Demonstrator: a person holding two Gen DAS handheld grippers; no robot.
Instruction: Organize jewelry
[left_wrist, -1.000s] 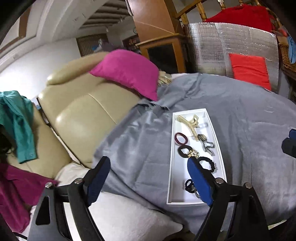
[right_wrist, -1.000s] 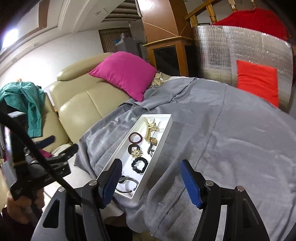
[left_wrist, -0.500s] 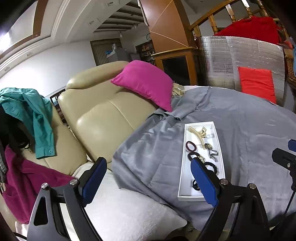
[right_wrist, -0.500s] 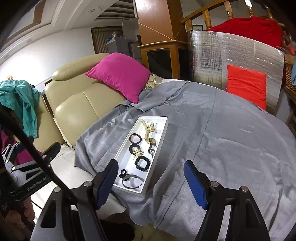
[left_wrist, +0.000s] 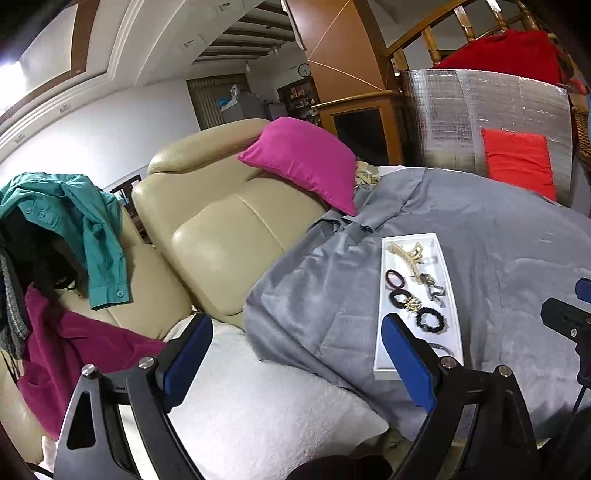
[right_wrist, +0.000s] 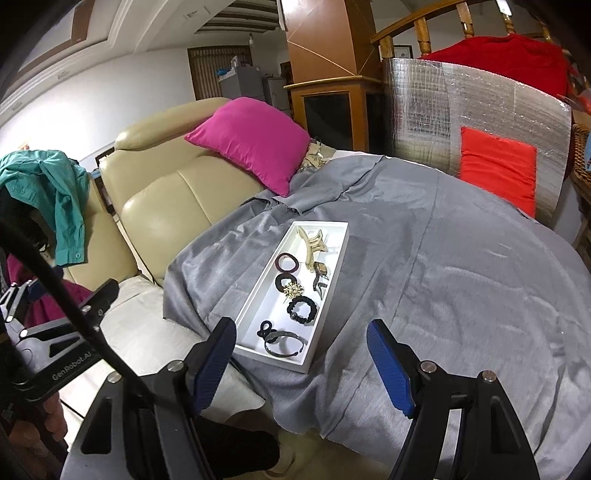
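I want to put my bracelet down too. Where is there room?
Most room is on the grey cloth, right of the white tray and before the red cushion. Inside the tray, its left strip beside the hair ties is bare. Its right side is crowded with the claw clip, scrunchie and headband.

tray (right_wrist: 258, 291): 1 | claw clip (right_wrist: 312, 242): 1 | hair ties (right_wrist: 287, 263): 4 | small clips (right_wrist: 320, 277): 2 | bangle (right_wrist: 284, 345): 1 | pink cushion (right_wrist: 251, 142): 1 | red cushion (right_wrist: 496, 171): 1
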